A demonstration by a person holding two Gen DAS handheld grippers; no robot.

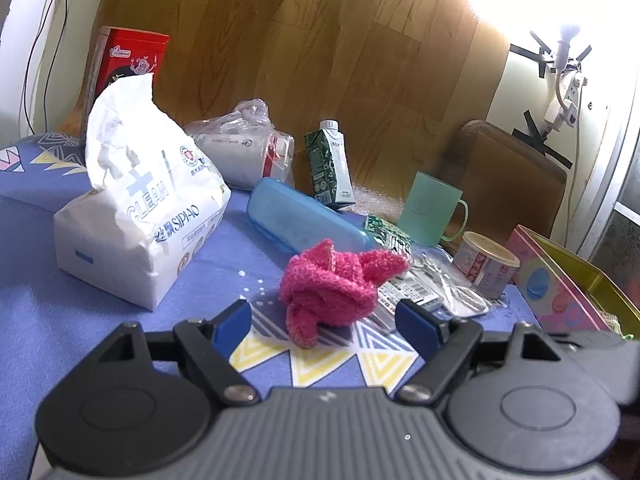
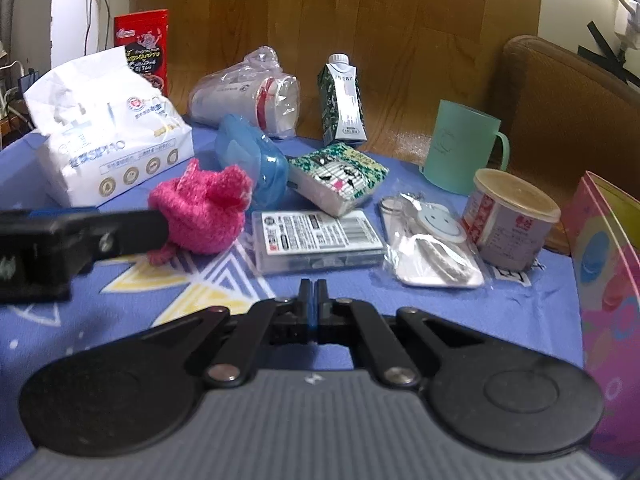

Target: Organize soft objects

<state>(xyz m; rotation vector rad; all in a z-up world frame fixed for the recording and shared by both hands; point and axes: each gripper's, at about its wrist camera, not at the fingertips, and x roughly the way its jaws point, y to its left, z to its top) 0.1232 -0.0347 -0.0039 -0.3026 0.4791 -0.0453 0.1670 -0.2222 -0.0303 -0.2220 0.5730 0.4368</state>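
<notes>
While the left gripper (image 1: 324, 316) stands wide with the pink knotted socks (image 1: 332, 284) just ahead between its fingers, seemingly ungripped, nothing looks sorted yet; the right gripper (image 2: 314, 292) is closed, empty.

**Readable print on your table**

You've got a white tissue pack (image 1: 140, 216) at the left: its front reads "CLEAN" beside a pale blue cross, with "SIPAO" below. Behind it, your red snack box (image 2: 145, 46) shows "Fragrant", the remainder too blurred. The flat case (image 2: 320, 240) carries a barcode label, its small print unreadable.
</notes>
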